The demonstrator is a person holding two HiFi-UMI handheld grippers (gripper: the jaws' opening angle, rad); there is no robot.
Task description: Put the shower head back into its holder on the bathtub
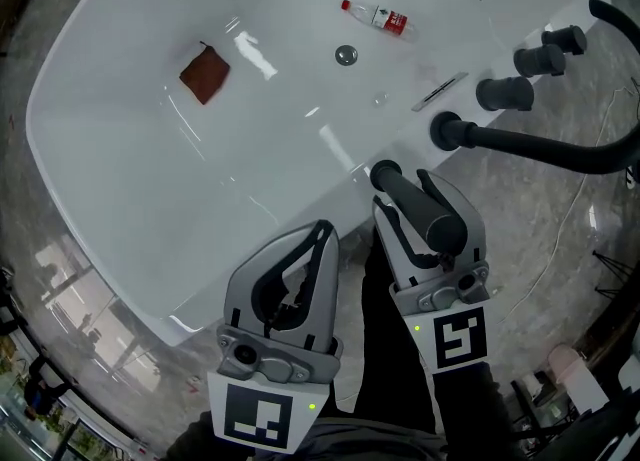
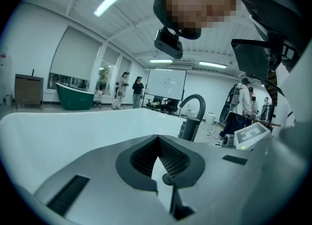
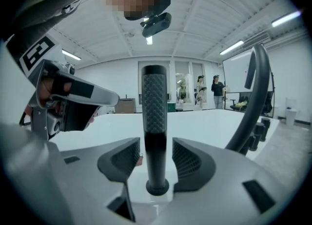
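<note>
1. Bathtub (image 1: 130, 169), white, oval. It filled most of the head view and stood on a grey veined floor (image 1: 70, 279).
2. Spout (image 1: 540, 147), black and arched. It rose from a round base on the tub's deck and curved off to the right.
3. Left gripper (image 1: 325, 231), held above the near rim of the tub. The tips of its jaws met in a closed V (image 2: 157, 140) with nothing clamped between them.
4. Right gripper (image 1: 403, 194), held just beside the left one and nearer the spout. Its jaws stood narrowly apart (image 3: 156, 146), one on either side of item 5. A thin gap showed on each side, so the ribbed pads (image 3: 187, 158) flanked the wand without pressing it.
5. Shower head (image 1: 425, 211), a black wand with a knurled upper length (image 3: 154, 102). It stood upright on the tub rim.
6. Holder (image 1: 385, 175), a round black ring on the deck. The lower end of the wand was seated in it (image 3: 157, 188).
7. Black knobs (image 1: 505, 94), three in a row on the deck beyond the spout base.
8. Brown cloth (image 1: 205, 74), lying flat on the tub floor, well apart from the fittings.
9. Bottle (image 1: 378, 17), clear with a red label and cap. It lay on its side in the tub, beyond the drain.
10. Chrome slot plate (image 1: 440, 91), on the tub's inner wall near the knobs.
11. Drain (image 1: 346, 55), a round metal fitting between the cloth and the bottle.
</note>
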